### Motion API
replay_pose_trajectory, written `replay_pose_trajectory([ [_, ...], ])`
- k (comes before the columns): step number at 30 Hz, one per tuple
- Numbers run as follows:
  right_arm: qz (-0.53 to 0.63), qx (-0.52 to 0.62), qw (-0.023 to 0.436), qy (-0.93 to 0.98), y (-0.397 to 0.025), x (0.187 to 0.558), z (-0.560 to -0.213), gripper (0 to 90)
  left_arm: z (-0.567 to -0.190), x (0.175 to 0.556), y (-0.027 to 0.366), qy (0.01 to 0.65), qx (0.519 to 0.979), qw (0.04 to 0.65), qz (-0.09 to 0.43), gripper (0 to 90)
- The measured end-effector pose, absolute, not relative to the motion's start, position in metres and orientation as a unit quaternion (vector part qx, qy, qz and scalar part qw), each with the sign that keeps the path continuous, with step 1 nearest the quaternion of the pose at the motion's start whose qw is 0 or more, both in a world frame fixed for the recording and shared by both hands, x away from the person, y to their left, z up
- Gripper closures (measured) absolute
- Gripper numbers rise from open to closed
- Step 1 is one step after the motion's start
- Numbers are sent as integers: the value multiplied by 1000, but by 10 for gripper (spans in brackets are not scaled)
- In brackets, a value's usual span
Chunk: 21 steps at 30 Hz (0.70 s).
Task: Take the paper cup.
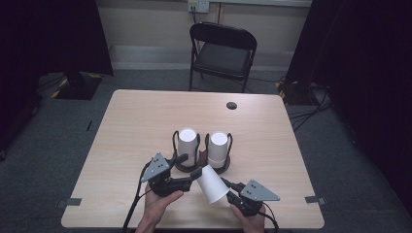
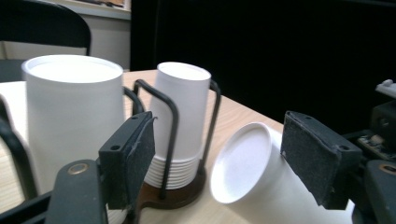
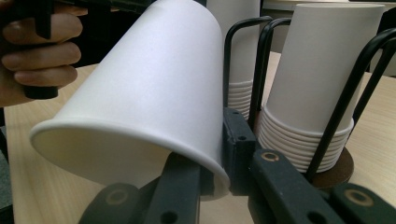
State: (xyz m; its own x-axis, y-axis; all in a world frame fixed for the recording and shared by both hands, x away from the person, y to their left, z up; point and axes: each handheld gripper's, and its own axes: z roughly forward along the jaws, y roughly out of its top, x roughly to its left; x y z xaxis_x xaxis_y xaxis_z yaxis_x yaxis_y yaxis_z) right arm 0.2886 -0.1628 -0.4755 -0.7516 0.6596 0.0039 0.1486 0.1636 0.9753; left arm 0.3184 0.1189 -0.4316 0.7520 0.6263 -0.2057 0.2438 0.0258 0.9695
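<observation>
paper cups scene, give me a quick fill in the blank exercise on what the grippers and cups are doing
1. The right gripper is shut on the rim of a loose ____ cup.
2. The holder on the table carries ____ stacks of upside-down cups.
3. The left gripper has its fingers ____, one on either side of the loose cup's base.
4. Beyond the table stands a black folding ____.

Missing words: white; two; open; chair
</observation>
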Motion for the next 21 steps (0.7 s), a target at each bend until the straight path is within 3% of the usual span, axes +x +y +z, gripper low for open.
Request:
replay_pose_trajectory([
  [21, 519, 290, 190, 781, -162, 296, -470, 839, -447, 315, 133, 274, 724, 602, 196, 232],
])
